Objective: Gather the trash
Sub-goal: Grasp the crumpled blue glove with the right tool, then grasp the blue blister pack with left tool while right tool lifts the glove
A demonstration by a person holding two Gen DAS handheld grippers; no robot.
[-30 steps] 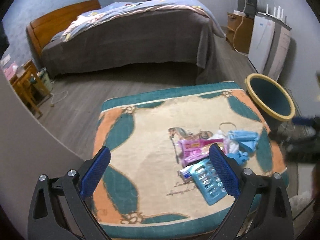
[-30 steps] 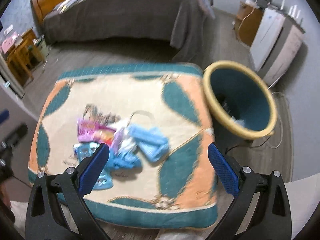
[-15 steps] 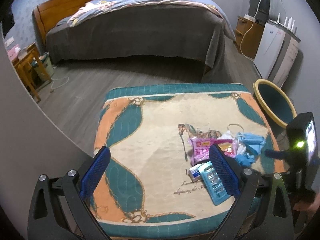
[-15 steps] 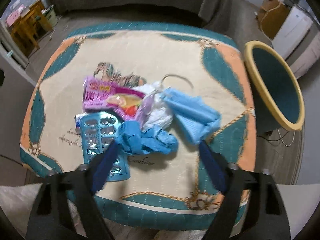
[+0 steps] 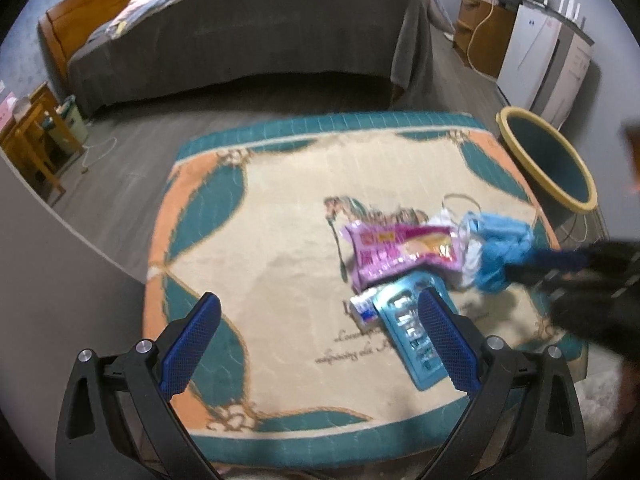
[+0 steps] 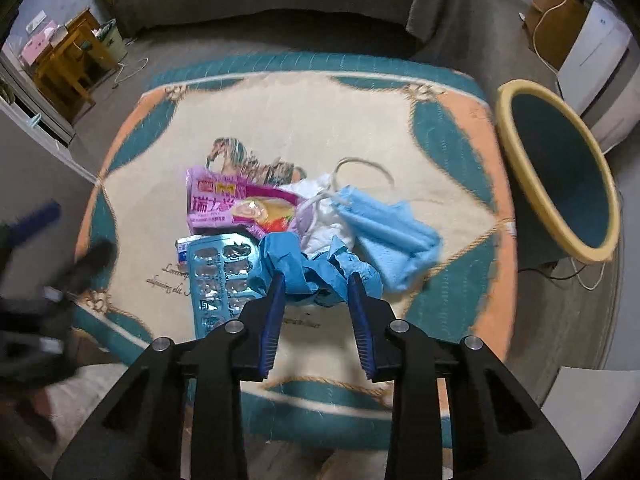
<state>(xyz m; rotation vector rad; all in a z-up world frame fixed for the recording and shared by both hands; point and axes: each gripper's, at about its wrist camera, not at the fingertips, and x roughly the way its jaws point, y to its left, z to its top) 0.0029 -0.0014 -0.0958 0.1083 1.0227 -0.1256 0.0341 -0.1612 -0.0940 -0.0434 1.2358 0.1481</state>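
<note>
Right jaws: half closed, one on each side of the crumpled blue glove. The pads reach its edges, but whether they are pinching it already I cannot tell.
Right gripper: low over the near right part of the cushion, aimed at the nearest piece of the pile; the glove is probably the first pick because it lies on top and closest.
Left jaws: spread wide, holding nothing.
Left gripper: hangs above the near edge of the cushion, left of the pile, seemingly waiting for its turn.
Glove's neighbours: it overlaps the teal blister pack on its left, and crumpled white paper touches it behind.
Rest of the trash: a pink snack wrapper lies behind the blister pack, and a blue face mask with white loops lies toward the right edge. A small white box peeks out beside the blister pack.
Pile position: right half of the cushion, near the middle of its depth, so the side next to the bin.
Bin: yellow-rimmed and teal inside, it stands on the floor just off the cushion's right edge, its mouth tilted toward it, handy for a short carry.
Stage: judged as the first grasp; all trash is on the cushion.
Risk: the glove is limp and may drag the paper along.
</note>
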